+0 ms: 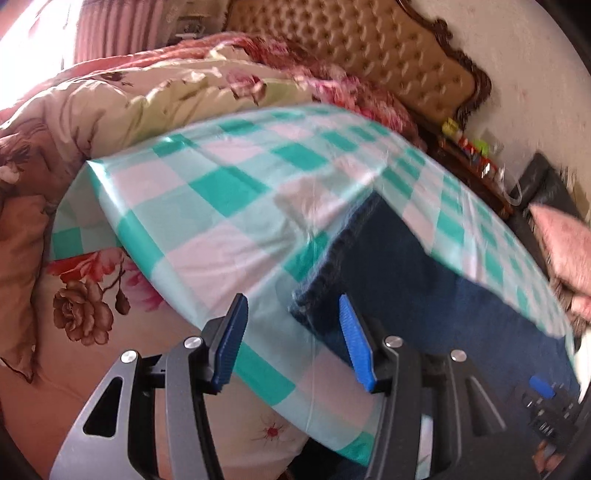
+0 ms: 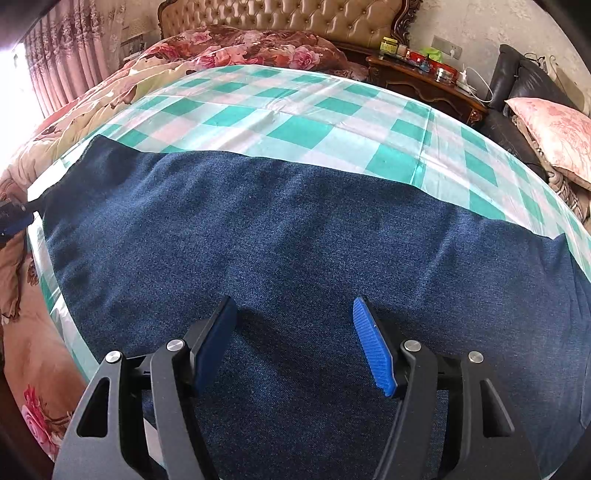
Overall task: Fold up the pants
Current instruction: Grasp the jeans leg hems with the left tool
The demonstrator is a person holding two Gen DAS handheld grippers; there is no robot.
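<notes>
The dark blue pants (image 2: 295, 258) lie flat across a teal and white checked cloth (image 2: 303, 114) on the bed. My right gripper (image 2: 293, 314) is open and hovers just above the middle of the pants, holding nothing. In the left wrist view the pants (image 1: 399, 266) show at the right, their ribbed edge (image 1: 325, 266) just ahead of my left gripper (image 1: 293, 306), which is open and empty over the checked cloth (image 1: 221, 206). The left wrist view is blurred. The left gripper also shows at the far left edge of the right wrist view (image 2: 14, 218).
A floral quilt (image 1: 110, 96) is piled at the left and back of the bed. A tufted headboard (image 2: 280, 14) stands behind. A dark wooden nightstand (image 2: 424, 81) with small items and a black sofa with a pink pillow (image 2: 554, 133) are at the right.
</notes>
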